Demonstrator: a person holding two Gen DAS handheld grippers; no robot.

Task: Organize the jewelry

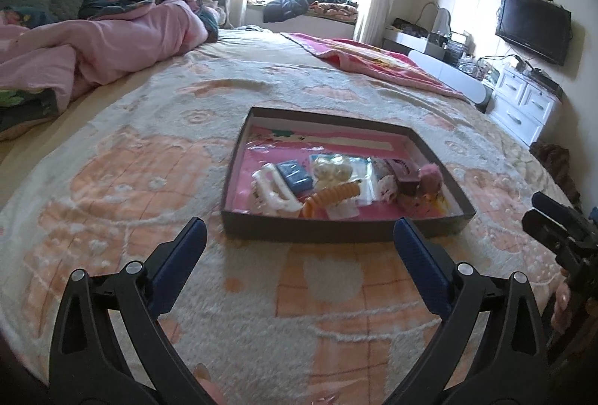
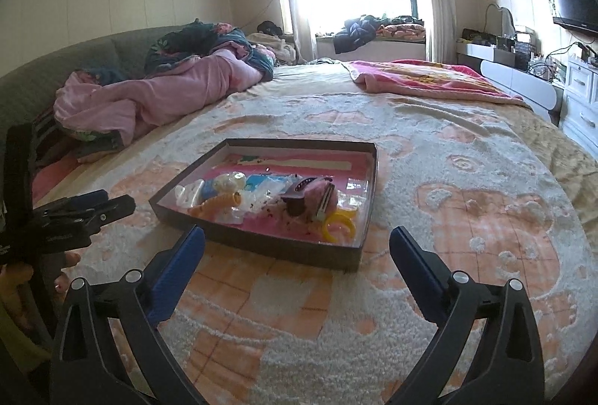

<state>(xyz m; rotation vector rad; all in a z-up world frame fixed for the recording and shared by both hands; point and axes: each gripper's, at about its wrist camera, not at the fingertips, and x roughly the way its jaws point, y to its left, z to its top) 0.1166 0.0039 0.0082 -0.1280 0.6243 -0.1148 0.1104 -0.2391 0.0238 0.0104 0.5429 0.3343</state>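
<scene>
A shallow dark box (image 1: pixel 336 231) with a pink floor lies on the bed blanket. It holds a white hair claw (image 1: pixel 271 190), an orange spiral tie (image 1: pixel 332 197), a blue packet (image 1: pixel 295 175), clear bags and pink hair pieces (image 1: pixel 429 182). My left gripper (image 1: pixel 299 229) is open and empty just before the box's near wall. In the right wrist view the box (image 2: pixel 284 248) also holds a yellow ring (image 2: pixel 338 225) and a dark claw clip (image 2: pixel 299 195). My right gripper (image 2: pixel 297 237) is open and empty at the near wall.
A peach-and-white fleece blanket (image 1: pixel 224 293) covers the bed. Rumpled pink bedding (image 1: pixel 112 42) lies far left, a pink blanket (image 1: pixel 373 57) far right. White drawers (image 1: pixel 523 102) and a TV (image 1: pixel 534 27) stand beyond the bed's right edge.
</scene>
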